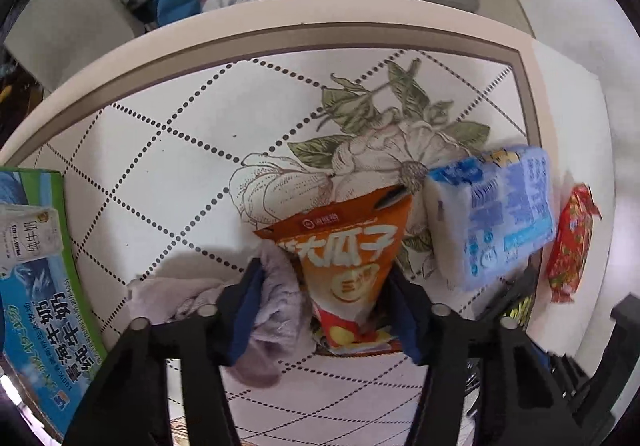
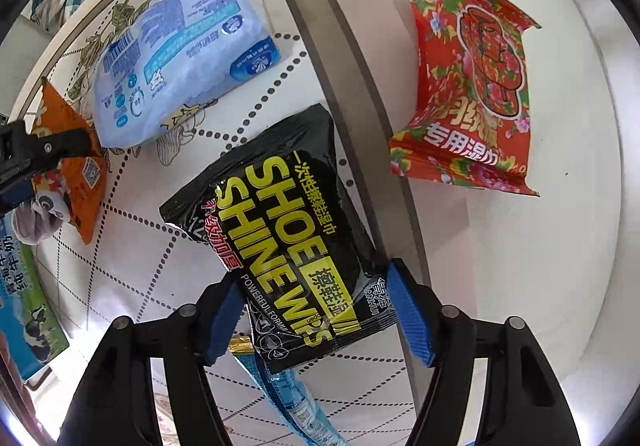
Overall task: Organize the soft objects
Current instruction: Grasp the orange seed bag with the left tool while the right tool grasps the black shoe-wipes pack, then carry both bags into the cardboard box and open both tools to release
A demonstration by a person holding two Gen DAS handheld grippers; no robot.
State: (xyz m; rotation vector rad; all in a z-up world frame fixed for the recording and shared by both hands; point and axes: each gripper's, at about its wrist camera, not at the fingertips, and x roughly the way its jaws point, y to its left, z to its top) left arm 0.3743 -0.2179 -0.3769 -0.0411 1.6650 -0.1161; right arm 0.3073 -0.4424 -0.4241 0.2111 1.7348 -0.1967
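Two grippers, two bags

The left gripper [image 1: 326, 310] pinches the orange bag [image 1: 348, 258], with a purple cloth [image 1: 272, 310] against its left finger. The right gripper [image 2: 320, 320] pinches the black wipes pack [image 2: 288, 230].

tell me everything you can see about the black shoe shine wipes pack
The black shoe shine wipes pack is a glossy, crinkled plastic pouch with big yellow "SHOE SHINE WIPES" lettering, smaller Chinese text and a red line. It sits tilted between the blue-padded fingers of the right gripper, which stand at its sides; firm contact is unclear. It lies over the floral mat, its corner reaching the mat's grey border, atop a blue packet.
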